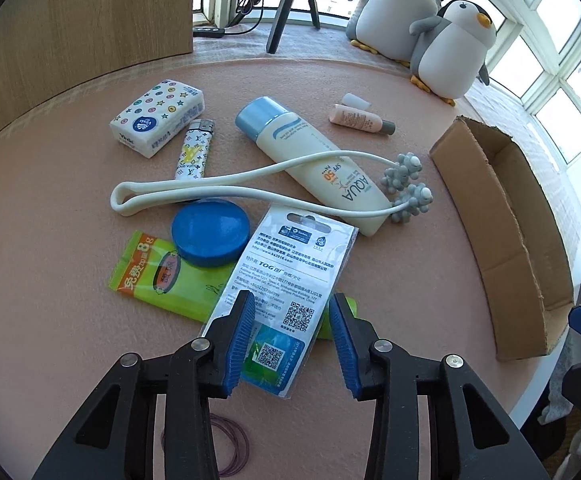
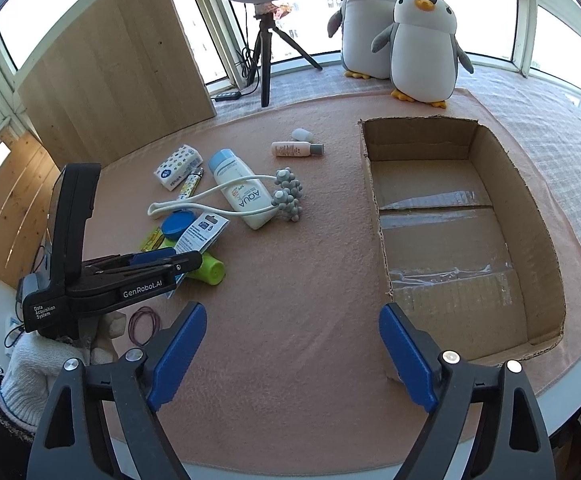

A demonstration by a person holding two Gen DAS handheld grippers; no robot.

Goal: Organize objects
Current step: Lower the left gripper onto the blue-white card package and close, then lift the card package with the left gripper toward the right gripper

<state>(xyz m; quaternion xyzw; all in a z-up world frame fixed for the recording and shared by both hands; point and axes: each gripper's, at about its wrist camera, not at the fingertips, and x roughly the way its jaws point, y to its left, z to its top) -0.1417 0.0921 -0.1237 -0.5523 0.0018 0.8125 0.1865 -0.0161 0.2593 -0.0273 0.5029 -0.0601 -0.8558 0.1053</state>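
Straddling the white packet [image 1: 286, 280], left tool [image 1: 292, 344] gapes half-open

Bright daylight from blown-out windows [image 2: 554, 52] behind, soft faint shadows, sharp focus, strong fisheye bending, dark vignetted corners.

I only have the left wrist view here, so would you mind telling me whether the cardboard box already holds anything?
Observer: The right wrist view looks straight into the cardboard box; it holds none of the objects, only tape strips on its floor.
Operator: Thank you. Where is the right gripper?
Observer: The right gripper is open over bare pink mat, beside the box's near left corner, holding nothing.
Operator: And how does my left gripper look from there?
Observer: The left gripper sits low, its tips at the white packet lying over the green pouch. Your own view shows its fingers either side of the packet, not closed.
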